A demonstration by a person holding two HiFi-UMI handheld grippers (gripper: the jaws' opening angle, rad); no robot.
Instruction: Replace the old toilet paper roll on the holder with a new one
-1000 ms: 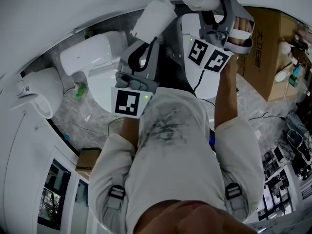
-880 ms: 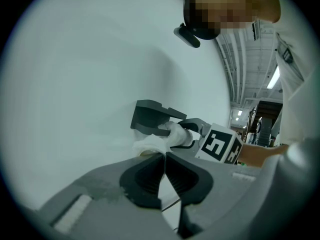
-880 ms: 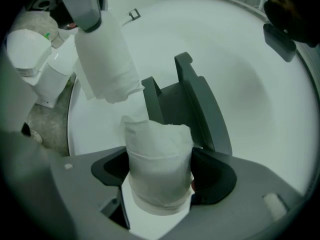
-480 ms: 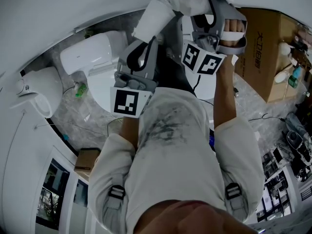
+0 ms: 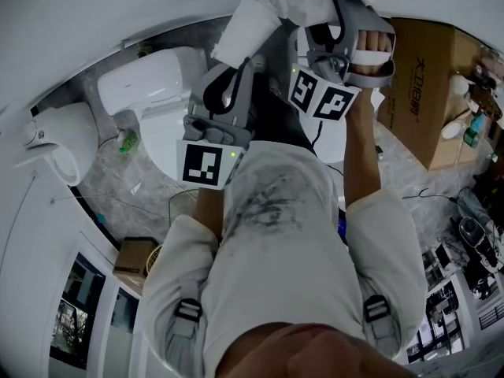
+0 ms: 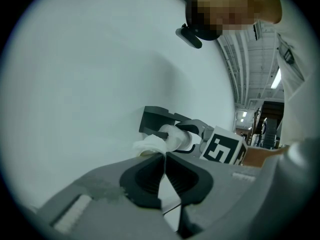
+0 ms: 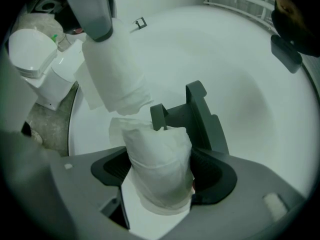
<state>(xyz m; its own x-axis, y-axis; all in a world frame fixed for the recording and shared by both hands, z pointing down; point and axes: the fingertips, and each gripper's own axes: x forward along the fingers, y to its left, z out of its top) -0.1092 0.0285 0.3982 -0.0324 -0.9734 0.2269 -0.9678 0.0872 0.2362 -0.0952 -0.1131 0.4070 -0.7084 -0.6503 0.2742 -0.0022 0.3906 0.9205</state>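
Note:
Jutting from the white wall is a dark grey holder (image 7: 200, 119), also visible in the left gripper view (image 6: 157, 118). My right gripper (image 7: 162, 171) is shut on a squashed white toilet paper roll (image 7: 157, 159), whose far end is at the holder's arm tip. From the head camera, this right gripper (image 5: 329, 18) is up by the wall. My left gripper (image 6: 164, 155) is shut, pinching the paper of a second white roll (image 7: 115, 74), which hangs to the left of the holder. Seen from above, the left gripper (image 5: 239, 60) has that second roll (image 5: 248, 26) beyond it.
A white toilet (image 5: 150, 85) and another white fixture (image 5: 59, 140) stand to the left on the grey stone floor. A large cardboard box (image 5: 425, 77) sits at the right with cluttered small items beyond it. A small brown box (image 5: 134, 254) lies at the lower left.
My right gripper has moved left with its roll, closer to the left gripper and the holder. The left gripper has stayed about where it was.

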